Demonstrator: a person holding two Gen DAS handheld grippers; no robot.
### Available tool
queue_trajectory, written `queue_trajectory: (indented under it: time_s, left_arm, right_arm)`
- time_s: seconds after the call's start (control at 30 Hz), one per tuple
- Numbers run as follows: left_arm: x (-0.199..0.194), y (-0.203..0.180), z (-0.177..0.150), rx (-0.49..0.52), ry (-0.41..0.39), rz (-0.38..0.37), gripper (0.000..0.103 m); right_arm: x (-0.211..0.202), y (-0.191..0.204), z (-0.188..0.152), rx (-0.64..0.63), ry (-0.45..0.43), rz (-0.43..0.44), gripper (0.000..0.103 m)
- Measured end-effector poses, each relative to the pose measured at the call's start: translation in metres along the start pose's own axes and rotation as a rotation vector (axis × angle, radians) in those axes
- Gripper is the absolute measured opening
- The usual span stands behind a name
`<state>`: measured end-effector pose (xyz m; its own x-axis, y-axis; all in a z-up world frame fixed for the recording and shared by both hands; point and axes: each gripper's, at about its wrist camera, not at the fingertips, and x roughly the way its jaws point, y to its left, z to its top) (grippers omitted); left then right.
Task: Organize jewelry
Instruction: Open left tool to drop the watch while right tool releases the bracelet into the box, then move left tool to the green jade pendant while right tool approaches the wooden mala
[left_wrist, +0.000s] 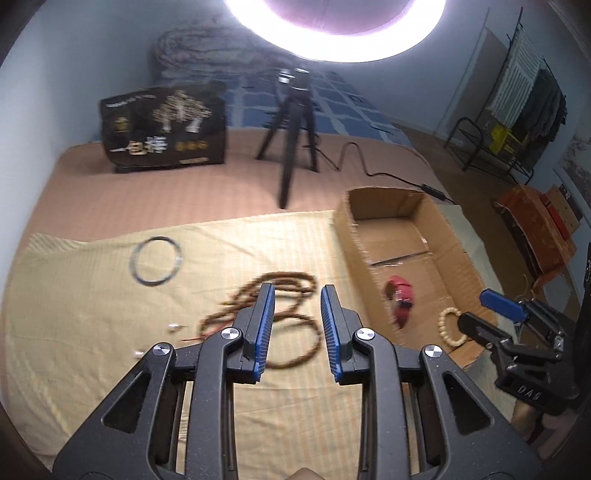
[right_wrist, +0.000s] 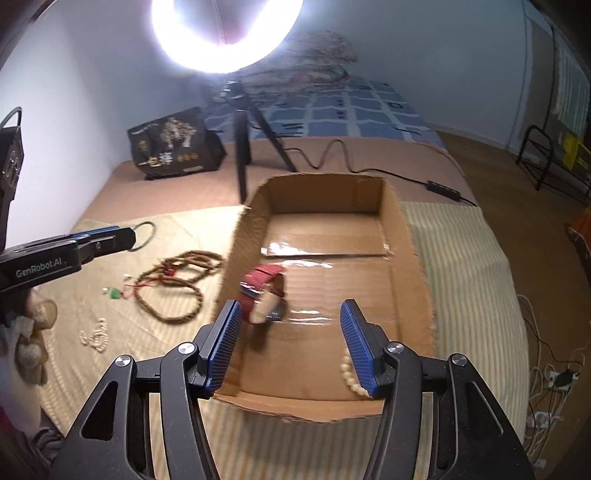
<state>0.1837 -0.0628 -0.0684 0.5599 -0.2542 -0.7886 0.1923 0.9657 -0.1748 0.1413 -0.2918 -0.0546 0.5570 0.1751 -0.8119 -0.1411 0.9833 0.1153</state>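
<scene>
The left gripper (left_wrist: 295, 295) hangs over the yellow cloth (left_wrist: 92, 314) on the bed, jaws parted a little and empty. Directly beneath and just beyond its tips lies the brown bead necklace (left_wrist: 280, 317), coiled in loose loops, its tangle running roughly left to right across the cloth; this gripper is plainly the nearer one. The right gripper (right_wrist: 291, 332) stands released over the near end of the cardboard box (right_wrist: 417, 258), with the pale bead bracelet (right_wrist: 351, 376) lying under its right finger and a red watch (right_wrist: 262, 291) further in. Beyond the necklace, toward the cloth's far left edge, rests a dark bangle (left_wrist: 157, 260).
</scene>
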Motion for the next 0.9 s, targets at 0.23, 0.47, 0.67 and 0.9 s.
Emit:
queue_trajectory:
  time_s: [0.23,0.47,0.67,0.9]
  left_arm:
    - [-0.019,0.046,-0.014,-0.023,0.000,0.049,0.025]
    - [-0.029,0.084,-0.029,-0.059,0.020,0.072,0.025]
    - [-0.032,0.107,-0.036,-0.087,0.039,0.067,0.025]
    - [-0.026,0.132,-0.047,-0.134,0.082,0.052,0.025]
  right_arm:
    - [0.003,0.028,0.006,-0.045,-0.011,0.062,0.055]
    - [0.011,0.053,0.009,-0.088,-0.011,0.099,0.055]
    - [0.026,0.080,0.010,-0.153,0.015,0.136,0.055]
    - [0.049,0.112,0.011,-0.206,0.072,0.180,0.055]
